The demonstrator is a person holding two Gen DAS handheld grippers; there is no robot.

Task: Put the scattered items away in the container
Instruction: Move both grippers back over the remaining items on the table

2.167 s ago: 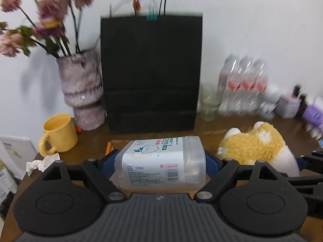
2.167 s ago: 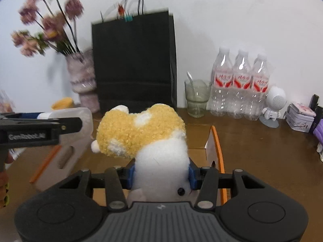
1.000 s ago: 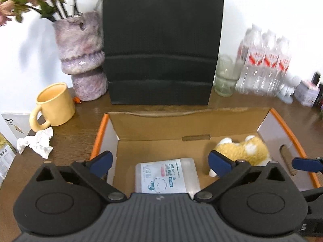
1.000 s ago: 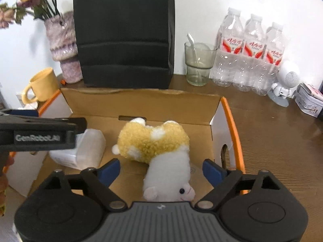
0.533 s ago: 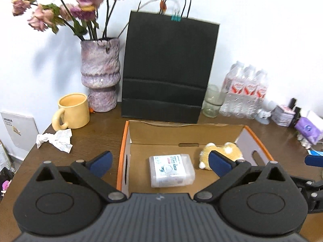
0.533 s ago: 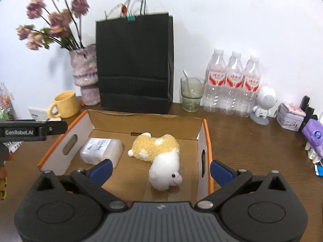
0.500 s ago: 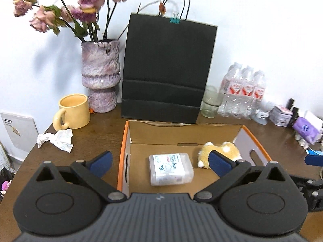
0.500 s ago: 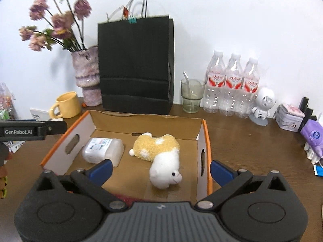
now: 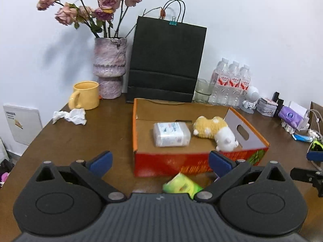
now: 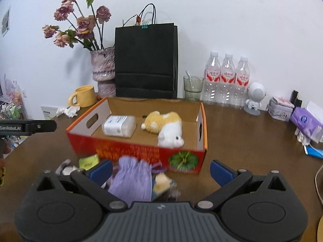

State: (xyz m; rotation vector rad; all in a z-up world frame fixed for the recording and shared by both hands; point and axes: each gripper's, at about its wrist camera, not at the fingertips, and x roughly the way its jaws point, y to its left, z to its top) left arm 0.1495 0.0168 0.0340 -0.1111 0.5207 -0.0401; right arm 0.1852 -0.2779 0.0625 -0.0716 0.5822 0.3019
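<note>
An open red-and-orange cardboard box (image 9: pixel 201 162) (image 10: pixel 141 151) stands mid-table. Inside lie a clear wipes pack (image 9: pixel 171 134) (image 10: pixel 119 125) and a yellow-and-white plush toy (image 9: pixel 215 133) (image 10: pixel 163 125). My left gripper (image 9: pixel 160 162) is open and empty, in front of the box; a green packet (image 9: pixel 181 185) (image 10: pixel 88 162) lies just below it. My right gripper (image 10: pixel 160 169) is open and empty over a lilac drawstring pouch (image 10: pixel 132 179) and a small yellow item (image 10: pixel 161 183) in front of the box.
A black paper bag (image 9: pixel 165 62), flower vase (image 9: pixel 110 72), yellow mug (image 9: pixel 84 95), crumpled tissue (image 9: pixel 70 116), glass (image 10: pixel 192 87) and three water bottles (image 10: pixel 227 80) line the back. A white robot figure (image 10: pixel 254 97), tin (image 10: pixel 281 107) and purple pack (image 10: pixel 305 122) sit at right.
Both grippers let go of the wipes pack and the plush toy inside the box, then drew back toward me. The box front and the loose items before it have come into view.
</note>
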